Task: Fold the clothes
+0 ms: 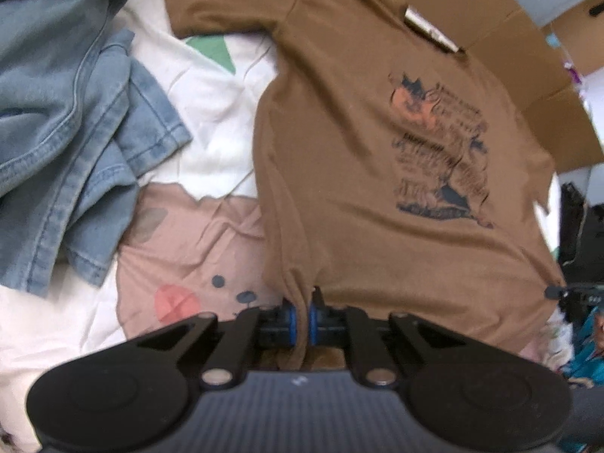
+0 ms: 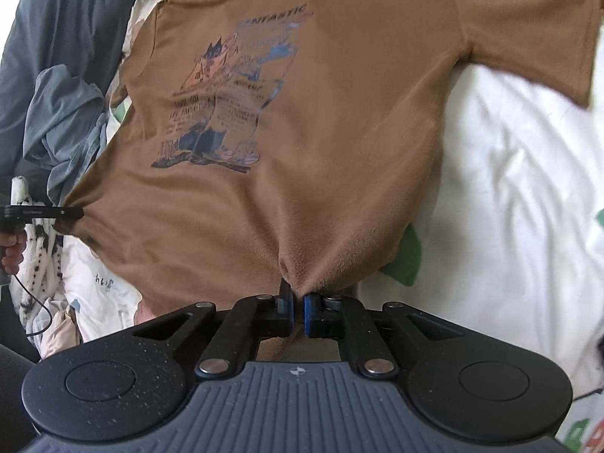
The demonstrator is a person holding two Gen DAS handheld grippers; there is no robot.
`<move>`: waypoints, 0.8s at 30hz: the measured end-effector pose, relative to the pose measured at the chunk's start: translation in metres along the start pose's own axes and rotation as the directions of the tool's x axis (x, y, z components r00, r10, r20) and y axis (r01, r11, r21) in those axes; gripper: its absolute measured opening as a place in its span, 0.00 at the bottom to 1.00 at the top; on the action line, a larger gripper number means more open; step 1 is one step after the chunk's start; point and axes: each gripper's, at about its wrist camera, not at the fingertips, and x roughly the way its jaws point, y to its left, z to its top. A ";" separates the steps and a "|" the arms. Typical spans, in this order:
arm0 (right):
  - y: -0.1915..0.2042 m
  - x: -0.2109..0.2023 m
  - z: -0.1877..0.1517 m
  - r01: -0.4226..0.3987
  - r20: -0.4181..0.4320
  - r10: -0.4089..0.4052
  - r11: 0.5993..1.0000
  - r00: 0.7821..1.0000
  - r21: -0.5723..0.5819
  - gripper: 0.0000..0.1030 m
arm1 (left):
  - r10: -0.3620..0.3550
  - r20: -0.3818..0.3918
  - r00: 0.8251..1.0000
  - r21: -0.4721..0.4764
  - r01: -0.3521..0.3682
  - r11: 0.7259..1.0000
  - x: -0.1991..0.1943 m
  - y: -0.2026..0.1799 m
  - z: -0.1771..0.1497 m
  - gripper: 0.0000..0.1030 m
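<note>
A brown T-shirt with a dark blue and orange print lies front up on the bedsheet, collar at the far end. My left gripper is shut on a pinch of its bottom hem near one corner, and the cloth bunches between the blue pads. My right gripper is shut on the hem of the same T-shirt near the other corner, where the fabric puckers upward. The left gripper also shows at the left edge of the right wrist view, pulling the hem taut.
A crumpled blue denim garment lies left of the shirt. A cardboard box stands beyond the collar. Grey-blue clothing is piled at one side. The white bedsheet with green and pink prints spreads to the other side. A hand grips the left handle.
</note>
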 end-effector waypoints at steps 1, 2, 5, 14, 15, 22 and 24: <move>0.000 -0.005 0.001 0.008 0.003 -0.008 1.000 1.000 -0.001 0.02 | -0.013 0.003 1.000 -0.013 0.013 1.000 -0.002 -0.001 0.001 0.06; -0.001 -0.010 0.003 0.018 0.008 -0.018 1.000 1.000 0.001 0.02 | -0.025 0.003 1.000 -0.021 0.025 0.999 -0.002 -0.002 0.001 0.06; -0.005 -0.025 0.008 0.048 0.025 -0.049 0.999 0.999 0.011 0.02 | -0.044 -0.006 0.999 -0.013 0.044 0.999 -0.005 -0.003 -0.004 0.06; -0.024 -0.033 0.015 0.117 0.088 -0.124 0.989 0.988 0.087 0.06 | -0.006 0.011 1.000 -0.018 0.006 1.000 0.010 -0.004 -0.002 0.06; -0.025 -0.032 0.014 0.131 0.091 -0.140 0.987 0.986 0.096 0.09 | 0.003 0.010 1.000 -0.024 -0.002 1.000 0.009 -0.001 -0.002 0.06; -0.045 -0.037 -0.005 0.152 0.096 -0.166 0.979 0.981 0.138 0.33 | 0.029 0.001 1.000 -0.038 -0.029 0.999 0.010 0.005 -0.008 0.07; -0.050 -0.037 -0.012 0.137 0.093 -0.151 0.981 0.984 0.141 0.33 | 0.035 0.000 0.999 -0.034 -0.035 0.999 0.010 0.004 -0.010 0.07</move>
